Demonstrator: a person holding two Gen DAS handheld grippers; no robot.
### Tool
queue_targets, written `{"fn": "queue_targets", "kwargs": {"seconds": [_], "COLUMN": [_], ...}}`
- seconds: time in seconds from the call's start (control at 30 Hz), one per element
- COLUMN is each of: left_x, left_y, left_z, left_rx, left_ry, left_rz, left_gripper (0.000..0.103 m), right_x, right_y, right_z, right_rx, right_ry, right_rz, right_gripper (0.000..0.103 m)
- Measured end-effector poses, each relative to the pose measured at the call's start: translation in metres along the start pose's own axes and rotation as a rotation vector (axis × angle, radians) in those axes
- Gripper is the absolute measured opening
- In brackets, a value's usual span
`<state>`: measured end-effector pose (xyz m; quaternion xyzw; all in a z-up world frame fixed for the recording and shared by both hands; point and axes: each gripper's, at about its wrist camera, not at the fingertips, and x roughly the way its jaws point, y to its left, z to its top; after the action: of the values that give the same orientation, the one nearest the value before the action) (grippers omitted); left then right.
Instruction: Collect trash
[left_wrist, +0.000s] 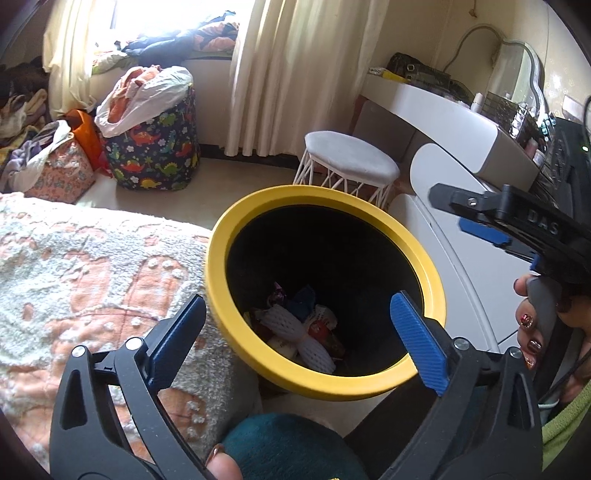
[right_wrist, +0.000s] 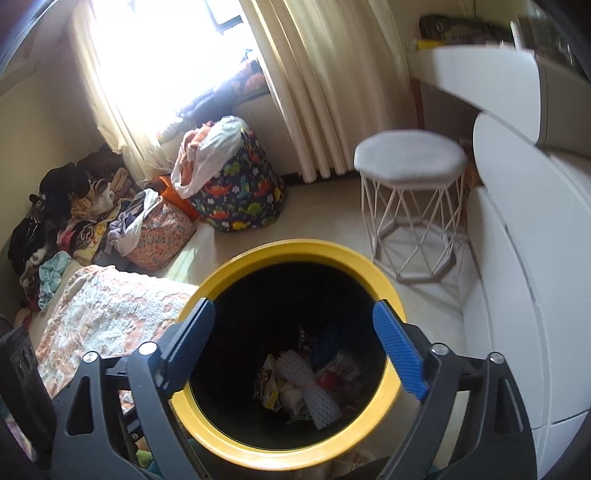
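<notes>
Both the left gripper (left_wrist: 299, 332) and the right gripper (right_wrist: 295, 349) stand wide open and empty above the round yellow-rimmed black bin (left_wrist: 236, 332). White foam net sleeves (right_wrist: 314, 387) and wrappers already lie inside, so this drop seems done; no further trash is visible.

My left gripper (left_wrist: 299, 332): black frame, blue ribbed pads, silver screws. Right gripper (left_wrist: 480, 225) reads "DAS", grey handle. Painted nails, green sleeve (left_wrist: 569, 424).

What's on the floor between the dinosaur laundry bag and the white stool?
Nothing: between the dinosaur-print bag and the white stool the right wrist view shows only bare pale floor, with curtains behind.
</notes>
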<state>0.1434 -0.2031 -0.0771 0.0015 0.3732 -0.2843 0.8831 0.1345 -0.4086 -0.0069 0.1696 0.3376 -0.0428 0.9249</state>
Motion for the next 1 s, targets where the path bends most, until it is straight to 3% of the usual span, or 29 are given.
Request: {"fn": "queue_targets", "kwargs": {"seconds": [0.43, 0.67, 1.0], "left_x": [-0.054, -0.087, -0.137], "left_y": [0.037, 0.054, 0.071], "left_z": [0.001, -0.005, -0.027], "left_rx": [-0.106, -0.142, -0.159], "left_ry": [-0.098, -0.170, -0.259], "left_rz": [0.152, 0.230, 0.328], "left_gripper": [0.092, 0.092, 0.092], "right_x": [-0.051, -0.067, -0.084], "right_y": [0.037, 0.063, 0.093], "right_z": [-0.011, -0.031, -0.059], "right_rx": [-0.105, -0.164, -0.198], "right_ry": [-0.203, -0.258, -0.327], "right_rz": [0.034, 0.115, 0.150], "right_gripper": [0.096, 0.096, 0.096]}}
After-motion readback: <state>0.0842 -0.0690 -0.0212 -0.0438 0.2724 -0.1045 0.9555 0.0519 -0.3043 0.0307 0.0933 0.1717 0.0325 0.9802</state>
